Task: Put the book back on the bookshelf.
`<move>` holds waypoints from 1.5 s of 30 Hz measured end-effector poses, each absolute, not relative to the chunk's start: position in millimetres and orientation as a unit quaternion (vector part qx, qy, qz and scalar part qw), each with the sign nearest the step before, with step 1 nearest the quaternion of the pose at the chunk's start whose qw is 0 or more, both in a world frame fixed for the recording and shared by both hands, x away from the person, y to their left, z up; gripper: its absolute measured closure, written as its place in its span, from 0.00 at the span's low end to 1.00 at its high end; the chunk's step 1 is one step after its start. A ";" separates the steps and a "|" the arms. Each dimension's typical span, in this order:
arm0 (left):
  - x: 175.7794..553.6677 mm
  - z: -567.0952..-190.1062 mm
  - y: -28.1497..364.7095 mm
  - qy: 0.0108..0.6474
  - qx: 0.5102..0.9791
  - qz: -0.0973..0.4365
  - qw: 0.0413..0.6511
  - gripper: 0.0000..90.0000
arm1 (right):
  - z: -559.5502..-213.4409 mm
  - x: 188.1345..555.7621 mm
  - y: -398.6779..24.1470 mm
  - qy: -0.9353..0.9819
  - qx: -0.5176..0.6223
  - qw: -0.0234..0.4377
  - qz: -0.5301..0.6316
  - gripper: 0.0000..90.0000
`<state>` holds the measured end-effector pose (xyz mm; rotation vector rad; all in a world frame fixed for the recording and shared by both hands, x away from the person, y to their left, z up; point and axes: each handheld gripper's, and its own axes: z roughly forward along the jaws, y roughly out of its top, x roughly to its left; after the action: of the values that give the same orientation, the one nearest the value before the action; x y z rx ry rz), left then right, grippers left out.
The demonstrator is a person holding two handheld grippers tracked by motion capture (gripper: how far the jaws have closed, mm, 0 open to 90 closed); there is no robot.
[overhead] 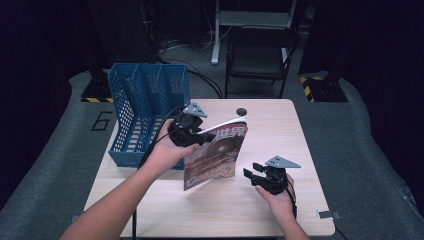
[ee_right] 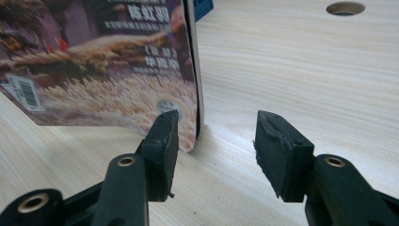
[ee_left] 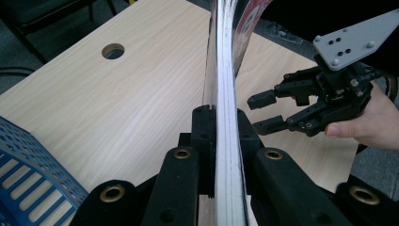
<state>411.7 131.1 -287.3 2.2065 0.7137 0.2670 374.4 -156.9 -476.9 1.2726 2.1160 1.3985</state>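
Magazine with a glossy brown picture cover [overhead: 216,157] is pinched tight by the left gripper's [overhead: 192,131] fingers [ee_left: 203,129]. The right gripper's [overhead: 256,172] fingers [ee_right: 162,141] are apart, holding nothing, near it.

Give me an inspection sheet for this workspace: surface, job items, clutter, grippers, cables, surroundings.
Surface: wooden table, round hole near the far edge.
Job's things: magazine held upright, lower corner at the table; blue file rack at the table's left edge.
Clutter: nothing seen.
Grippers: left gripper shut on the magazine's edge; right gripper open, beside the magazine's lower corner, empty.
Cables: black cable trailing from the left gripper; more on the floor behind.
Surroundings: folding chair behind the table, dark room.
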 end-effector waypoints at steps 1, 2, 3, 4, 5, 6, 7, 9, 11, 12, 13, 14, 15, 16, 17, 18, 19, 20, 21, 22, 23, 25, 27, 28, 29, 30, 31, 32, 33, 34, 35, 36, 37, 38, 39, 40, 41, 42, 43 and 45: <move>411.7 -287.3 131.1 0.281 0.869 0.105 0.393 0.93 | -476.9 374.4 -156.9 0.737 0.443 0.151 0.487 0.55; 412.1 -285.4 131.8 0.282 0.869 0.107 0.392 0.93 | -477.5 374.6 -157.6 0.735 0.449 0.149 0.486 0.55; 412.1 -285.4 131.8 0.282 0.869 0.107 0.392 0.93 | -477.5 374.6 -157.6 0.735 0.449 0.149 0.486 0.55; 412.5 -284.0 132.3 0.282 0.870 0.107 0.389 0.93 | -477.4 374.9 -158.4 0.734 0.447 0.150 0.488 0.55; 412.5 -284.0 132.3 0.282 0.870 0.107 0.389 0.93 | -477.2 374.9 -158.6 0.735 0.447 0.148 0.488 0.55; 413.2 -282.8 132.3 0.281 0.872 0.110 0.386 0.93 | -477.2 374.9 -158.8 0.735 0.448 0.148 0.488 0.55; 413.2 -282.8 132.3 0.281 0.872 0.110 0.386 0.93 | -477.2 374.9 -158.8 0.735 0.448 0.148 0.488 0.55; 413.5 -282.3 131.7 0.281 0.873 0.110 0.383 0.93 | -477.4 374.7 -158.5 0.734 0.450 0.145 0.487 0.55; 413.3 -282.1 130.6 0.281 0.875 0.109 0.379 0.93 | -478.0 375.2 -157.9 0.736 0.449 0.143 0.486 0.55; 413.3 -281.7 129.8 0.281 0.876 0.109 0.376 0.93 | -479.3 376.1 -157.4 0.739 0.447 0.142 0.484 0.55; 413.3 -281.7 129.8 0.281 0.876 0.109 0.376 0.93 | -479.3 376.1 -157.4 0.739 0.447 0.142 0.484 0.55; 413.6 -280.4 129.8 0.281 0.877 0.110 0.374 0.93 | -479.9 376.4 -157.3 0.739 0.447 0.140 0.484 0.55; 413.6 -280.4 129.8 0.281 0.877 0.110 0.374 0.93 | -479.9 376.4 -157.3 0.739 0.447 0.140 0.484 0.55; 413.6 -279.2 129.9 0.282 0.877 0.110 0.372 0.93 | -479.6 375.9 -157.4 0.738 0.451 0.136 0.482 0.55; 414.0 -277.4 130.2 0.283 0.876 0.111 0.374 0.93 | -479.8 376.1 -157.5 0.737 0.452 0.137 0.485 0.55; 414.0 -277.4 130.2 0.283 0.876 0.111 0.374 0.93 | -479.8 376.1 -157.5 0.737 0.452 0.137 0.485 0.55; 413.8 -276.2 130.4 0.283 0.877 0.111 0.373 0.93 | -479.9 376.7 -158.6 0.736 0.452 0.136 0.485 0.55; 413.8 -275.3 130.7 0.285 0.875 0.111 0.375 0.93 | -479.9 376.7 -158.6 0.736 0.452 0.136 0.485 0.55; 413.7 -273.8 131.0 0.284 0.876 0.114 0.373 0.93 | -480.4 377.0 -158.9 0.735 0.453 0.136 0.486 0.55; 413.4 -273.4 130.9 0.285 0.875 0.112 0.376 0.93 | -480.7 377.3 -159.3 0.735 0.454 0.134 0.486 0.55; 413.4 -271.9 131.1 0.287 0.874 0.114 0.375 0.93 | -481.4 377.8 -159.7 0.734 0.455 0.131 0.487 0.55; 414.0 -271.0 131.5 0.285 0.875 0.116 0.374 0.93 | -481.6 377.9 -159.8 0.733 0.456 0.128 0.488 0.55; 414.2 -269.2 131.7 0.288 0.874 0.115 0.375 0.93 | -482.3 378.3 -160.3 0.731 0.458 0.127 0.489 0.55; 414.5 -266.5 132.2 0.288 0.873 0.117 0.376 0.93 | -482.3 378.3 -160.3 0.731 0.459 0.126 0.489 0.55; 414.3 -264.9 132.5 0.290 0.872 0.116 0.377 0.93 | -482.3 378.3 -160.5 0.731 0.458 0.127 0.489 0.55; 414.3 -263.0 133.0 0.291 0.871 0.118 0.377 0.93 | -482.2 378.0 -160.4 0.730 0.461 0.126 0.488 0.55; 414.3 -263.0 133.0 0.291 0.871 0.118 0.377 0.93 | -482.2 378.0 -160.4 0.730 0.461 0.126 0.488 0.55; 414.5 -259.4 134.1 0.292 0.870 0.117 0.381 0.93 | -482.1 377.9 -160.6 0.731 0.461 0.124 0.487 0.55; 414.2 -257.1 134.7 0.294 0.869 0.116 0.382 0.93 | -482.2 377.9 -160.7 0.732 0.461 0.124 0.486 0.55; 414.2 -257.1 134.7 0.294 0.869 0.116 0.382 0.93 | -482.2 377.9 -160.7 0.732 0.461 0.124 0.486 0.55; 414.4 -252.5 136.4 0.297 0.866 0.118 0.384 0.93 | -482.4 378.3 -160.5 0.731 0.461 0.125 0.487 0.55; 414.7 -250.6 137.4 0.298 0.865 0.118 0.386 0.93 | -482.5 378.3 -160.5 0.731 0.461 0.125 0.487 0.55; 414.7 -250.6 137.4 0.298 0.865 0.118 0.386 0.93 | -482.5 378.3 -160.5 0.731 0.461 0.125 0.487 0.55; 414.8 -248.8 138.2 0.300 0.864 0.118 0.387 0.93 | -482.6 378.3 -160.5 0.731 0.461 0.125 0.487 0.55; 415.1 -244.4 140.6 0.302 0.863 0.120 0.386 0.93 | -482.9 378.3 -160.2 0.731 0.462 0.126 0.487 0.55; 415.3 -242.7 141.6 0.302 0.862 0.123 0.388 0.93 | -483.0 378.3 -159.8 0.731 0.462 0.125 0.487 0.55; 415.3 -242.7 141.6 0.302 0.862 0.123 0.388 0.93 | -483.0 378.3 -159.8 0.731 0.462 0.125 0.487 0.55; 414.7 -239.5 143.0 0.303 0.861 0.124 0.389 0.93 | -483.0 377.8 -159.5 0.731 0.460 0.120 0.489 0.55; 414.7 -238.1 143.7 0.302 0.860 0.127 0.390 0.93 | -482.9 377.7 -159.4 0.732 0.460 0.119 0.488 0.55; 414.5 -236.8 144.4 0.301 0.861 0.127 0.390 0.93 | -483.1 377.6 -159.3 0.732 0.460 0.119 0.488 0.55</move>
<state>414.5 144.4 -236.8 2.1871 0.7653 0.3226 377.6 -159.3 -483.1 1.3434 2.1413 1.4263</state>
